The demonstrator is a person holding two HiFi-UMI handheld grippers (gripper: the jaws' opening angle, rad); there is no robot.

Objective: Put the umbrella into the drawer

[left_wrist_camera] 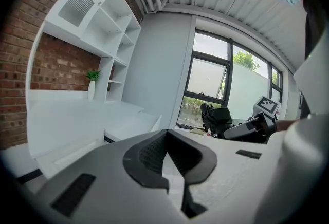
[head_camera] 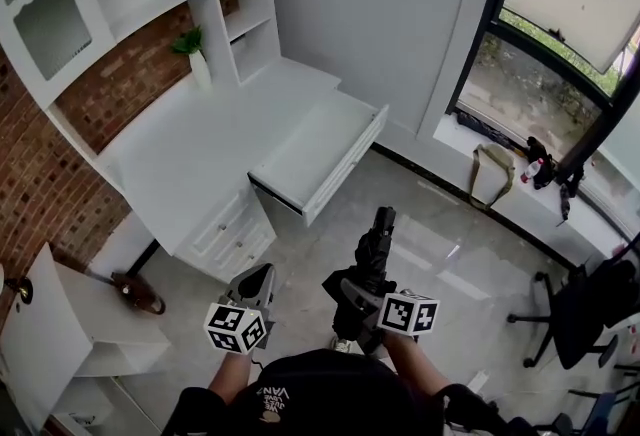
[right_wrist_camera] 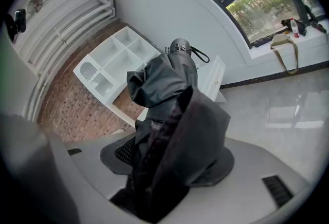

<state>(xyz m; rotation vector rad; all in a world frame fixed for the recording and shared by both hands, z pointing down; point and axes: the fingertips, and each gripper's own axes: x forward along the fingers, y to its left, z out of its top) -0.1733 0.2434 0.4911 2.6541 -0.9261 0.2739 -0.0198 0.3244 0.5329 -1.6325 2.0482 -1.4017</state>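
A black folded umbrella [head_camera: 372,246] sticks forward and up out of my right gripper [head_camera: 352,290], whose jaws are shut on its cloth; in the right gripper view the umbrella [right_wrist_camera: 169,89] fills the middle, strap end farthest away. The open white drawer [head_camera: 310,159] juts from the desk ahead and left of the umbrella, and nothing shows inside it. My left gripper [head_camera: 258,279] hangs beside the right one, its fingertips meeting with nothing between them [left_wrist_camera: 165,135]. From the left gripper view the umbrella [left_wrist_camera: 218,117] and the drawer [left_wrist_camera: 131,128] both show.
The white desk [head_camera: 180,164] runs along a brick wall under shelves, with a potted plant [head_camera: 195,52] on it. A cabinet door [head_camera: 40,344] stands open low on the left. A bag [head_camera: 488,174] leans by the window sill. An office chair [head_camera: 570,314] stands at the right.
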